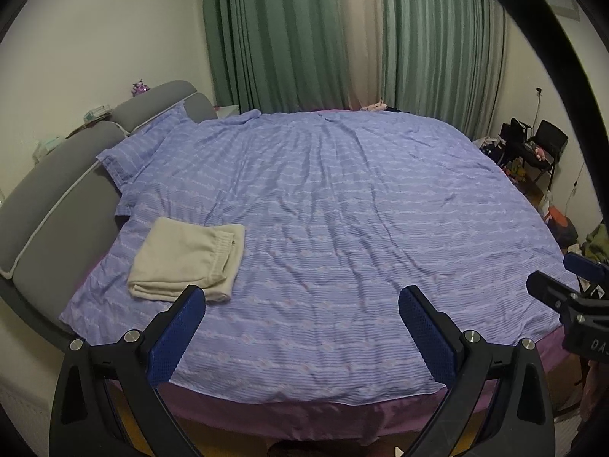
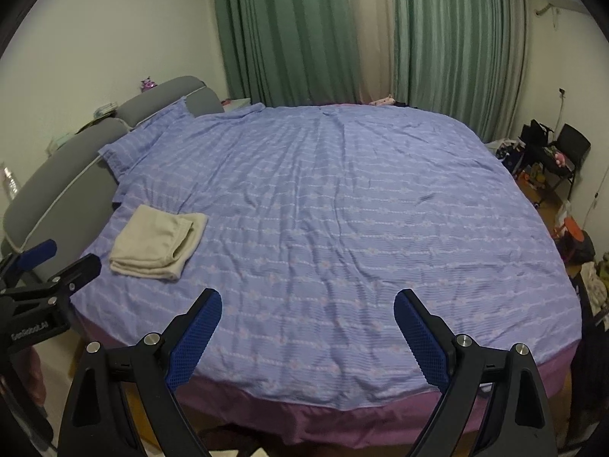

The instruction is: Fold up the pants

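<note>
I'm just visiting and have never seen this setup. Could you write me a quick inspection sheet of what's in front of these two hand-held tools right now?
Surface: bed with a wrinkled blue patterned cover, purple sheet showing at the near edge.
Job's things: cream pants lie folded in a neat stack on the cover, near the grey headboard.
Clutter: nothing else seen on the cover; pillow at the head end.
Grippers: left tool open, holding nothing; right tool open, holding nothing; both hang over the bed's near edge, apart from the pants.
Cables: a cord hangs on the far right wall.
Surroundings: green curtains, black chair with piled items on the floor beside it.
</note>
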Demonstrator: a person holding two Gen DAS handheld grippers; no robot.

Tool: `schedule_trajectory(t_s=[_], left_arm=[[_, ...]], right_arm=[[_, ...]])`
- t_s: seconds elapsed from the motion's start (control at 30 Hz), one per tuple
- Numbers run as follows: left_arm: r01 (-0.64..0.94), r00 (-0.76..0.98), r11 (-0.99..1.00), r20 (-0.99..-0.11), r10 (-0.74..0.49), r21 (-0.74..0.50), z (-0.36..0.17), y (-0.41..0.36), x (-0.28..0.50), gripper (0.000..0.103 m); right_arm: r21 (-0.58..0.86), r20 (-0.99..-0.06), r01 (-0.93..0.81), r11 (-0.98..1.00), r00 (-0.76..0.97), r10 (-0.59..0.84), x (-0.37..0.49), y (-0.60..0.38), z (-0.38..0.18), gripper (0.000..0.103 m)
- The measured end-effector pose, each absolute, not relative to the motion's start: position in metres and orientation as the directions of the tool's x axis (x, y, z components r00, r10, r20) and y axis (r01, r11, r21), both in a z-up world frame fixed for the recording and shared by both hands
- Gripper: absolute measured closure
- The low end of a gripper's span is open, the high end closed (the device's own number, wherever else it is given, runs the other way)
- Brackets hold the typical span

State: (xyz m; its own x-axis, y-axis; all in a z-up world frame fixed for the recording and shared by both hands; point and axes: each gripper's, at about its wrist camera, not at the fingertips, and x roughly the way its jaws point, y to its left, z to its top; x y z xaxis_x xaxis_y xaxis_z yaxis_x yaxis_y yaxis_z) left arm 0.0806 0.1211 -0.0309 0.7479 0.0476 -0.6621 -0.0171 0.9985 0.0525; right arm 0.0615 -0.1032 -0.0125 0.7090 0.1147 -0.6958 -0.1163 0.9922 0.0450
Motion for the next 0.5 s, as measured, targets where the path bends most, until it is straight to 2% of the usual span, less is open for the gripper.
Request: schedule_trajectory(t_s=[0.5], left_arm=[[-0.036, 0.765, 0.999, -0.642, 0.051, 0.036, -0.009, 0.088, 0.051, 0.0]], right_arm=[[0.042, -0.658, -0.151, 0.988, 0.739, 0.141, 0.038, -0.138, 0.008, 0.011]])
